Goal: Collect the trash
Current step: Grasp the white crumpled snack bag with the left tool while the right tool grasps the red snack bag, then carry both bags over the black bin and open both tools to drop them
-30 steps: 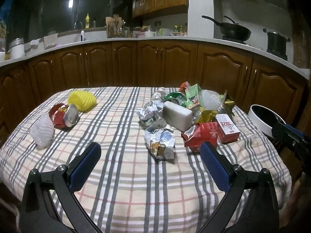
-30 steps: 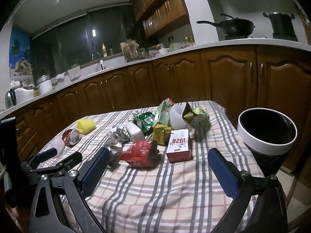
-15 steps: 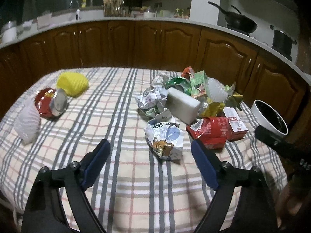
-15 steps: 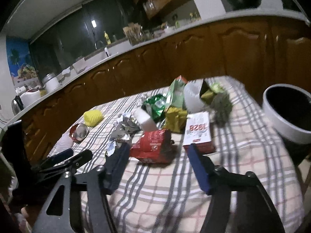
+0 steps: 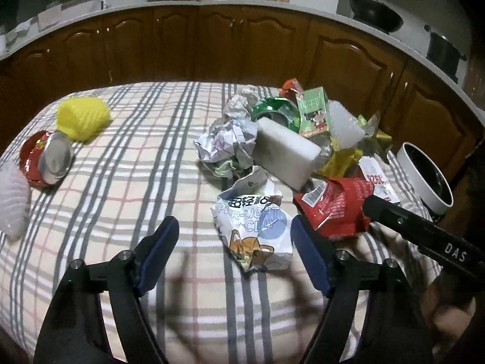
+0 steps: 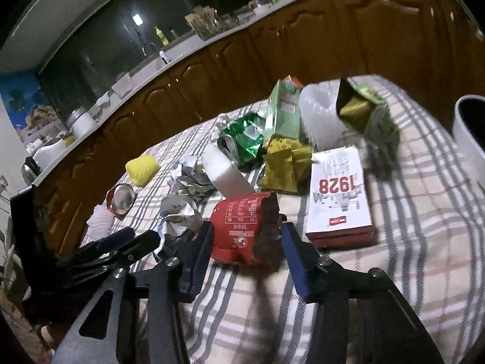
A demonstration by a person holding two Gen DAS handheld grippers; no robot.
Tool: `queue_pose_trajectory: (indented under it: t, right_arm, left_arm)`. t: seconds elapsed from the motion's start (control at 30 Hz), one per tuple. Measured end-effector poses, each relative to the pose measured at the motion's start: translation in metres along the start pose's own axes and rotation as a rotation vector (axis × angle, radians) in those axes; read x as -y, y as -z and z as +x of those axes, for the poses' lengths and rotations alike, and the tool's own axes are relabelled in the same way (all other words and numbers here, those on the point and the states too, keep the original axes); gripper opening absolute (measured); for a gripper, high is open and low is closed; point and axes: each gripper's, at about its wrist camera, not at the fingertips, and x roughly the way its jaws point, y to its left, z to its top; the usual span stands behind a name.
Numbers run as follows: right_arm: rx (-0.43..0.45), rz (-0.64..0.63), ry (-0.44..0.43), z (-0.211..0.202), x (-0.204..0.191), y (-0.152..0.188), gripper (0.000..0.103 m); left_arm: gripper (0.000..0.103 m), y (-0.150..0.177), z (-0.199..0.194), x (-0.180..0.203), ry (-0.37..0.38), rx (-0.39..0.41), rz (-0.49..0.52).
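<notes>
Trash lies heaped on a plaid-covered table (image 5: 121,188). A crumpled white clay packet (image 5: 254,227) lies just ahead of my left gripper (image 5: 235,242). Its jaws are closing, the right pad is near the packet's edge and the left pad is well clear. In the right wrist view a red snack bag (image 6: 242,230) sits between the fingertips of my right gripper (image 6: 247,242). Those jaws are closing too, with a pad close on either side and the bag not squeezed. The left gripper (image 6: 141,236) shows at the lower left, beside the clay packet (image 6: 178,212).
A white-rimmed black bin (image 5: 424,179) stands off the table's right edge. Beyond the two packets lie a white foam block (image 5: 285,151), crumpled paper (image 5: 227,142), a green carton (image 5: 313,112) and a "1928" box (image 6: 339,194). A yellow net (image 5: 81,118) and a crushed red can (image 5: 45,163) lie far left.
Both grippers have come forward and down toward the table while their jaws narrowed. The left now frames the clay packet, and the right has the red bag between its tips.
</notes>
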Motion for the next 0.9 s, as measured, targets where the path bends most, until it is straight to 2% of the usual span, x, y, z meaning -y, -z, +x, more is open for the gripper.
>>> queue_pose_trajectory:
  t: [0.1, 0.2, 0.27, 0.47, 0.7, 0.9]
  right_arm:
    - [-0.019, 0.003, -0.019, 0.008, 0.0, -0.003, 0.036]
    - [-0.037, 0.001, -0.038, 0.014, 0.0, -0.005, 0.015]
    - [-0.04, -0.003, -0.042, 0.014, -0.001, -0.004, 0.006]
    - [-0.033, -0.028, -0.057, 0.005, -0.006, -0.004, 0.0]
    - [0.018, -0.072, -0.055, -0.02, -0.011, -0.009, 0.0]
    - [0.068, -0.054, -0.038, -0.048, 0.003, -0.016, 0.0]
  left_arm:
    - [0.059, -0.001, 0.009, -0.001, 0.026, -0.026, -0.005]
    - [0.041, -0.002, 0.016, -0.004, 0.061, -0.051, -0.023]
    - [0.038, -0.002, 0.017, -0.004, 0.062, -0.045, -0.023]
    - [0.033, -0.006, 0.006, 0.001, 0.078, -0.015, -0.023]
    - [0.032, -0.017, -0.013, 0.012, 0.102, 0.025, -0.009]
    - [0.032, -0.03, -0.023, 0.038, 0.155, 0.049, 0.025]
